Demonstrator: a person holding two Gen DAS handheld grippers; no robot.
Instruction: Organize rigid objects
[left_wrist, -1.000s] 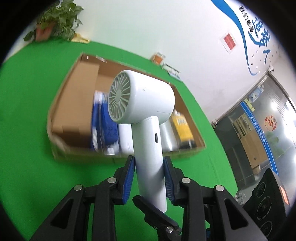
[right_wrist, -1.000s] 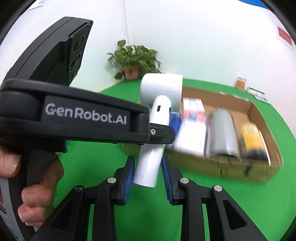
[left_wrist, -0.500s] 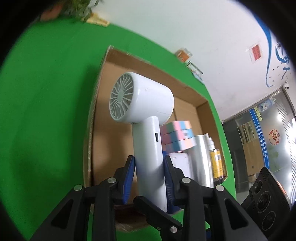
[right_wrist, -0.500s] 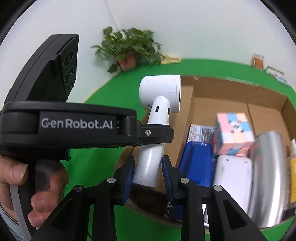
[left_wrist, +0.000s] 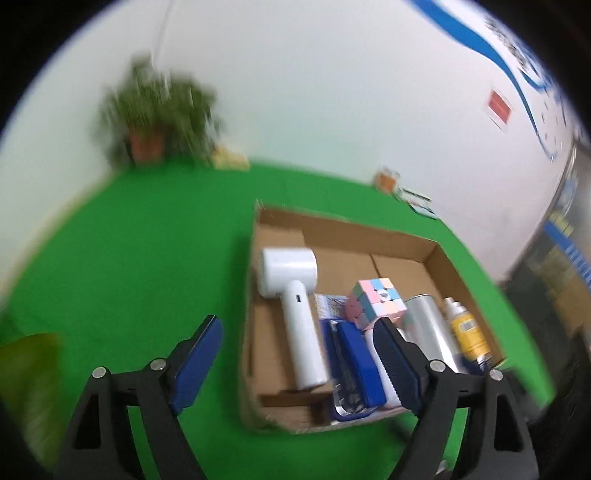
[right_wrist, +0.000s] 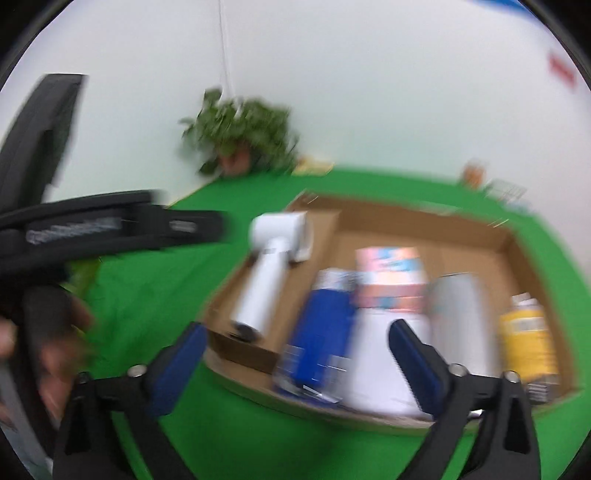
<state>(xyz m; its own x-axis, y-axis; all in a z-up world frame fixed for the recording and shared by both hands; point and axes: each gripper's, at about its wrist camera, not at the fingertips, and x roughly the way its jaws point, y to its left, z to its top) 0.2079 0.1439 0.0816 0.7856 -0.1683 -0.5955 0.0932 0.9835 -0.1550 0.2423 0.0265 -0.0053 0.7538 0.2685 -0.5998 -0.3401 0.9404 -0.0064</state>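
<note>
- A second ago both grippers clamped the hair dryer's (left_wrist: 295, 314) handle in the air in front of the cardboard box (left_wrist: 402, 240); now the hair dryer lies inside the box and neither gripper touches it.
- The left gripper (left_wrist: 299, 363) has its jaws apart and opening, with nothing pressed between them; the box only shows through the gap.
- The right gripper (right_wrist: 295, 363) likewise has its jaws wide apart and opening, holding nothing.
- The hair dryer rests on its side at the left end of the box, head toward the far wall, handle pointing at the near wall.
- Just right of it sit a blue case (left_wrist: 360, 363), a pastel puzzle cube (left_wrist: 375, 302), a silver can (left_wrist: 430, 328) and a yellow bottle (left_wrist: 467, 334), packed close together.
- The box stands on the green tabletop (left_wrist: 147, 258); a potted plant (left_wrist: 155, 118) stands well behind it.
- Risk: both views are blurred, so the hands seem to be moving fast; a jaw swinging low could clip the near wall and shove the box.
- Risk: the row is tight, so the next thing pushed in could knock the cube off what it rests on.
- In the right view, the hair dryer's handle end lies close to the near left corner, so a nudge there could tip it over the low wall.
</note>
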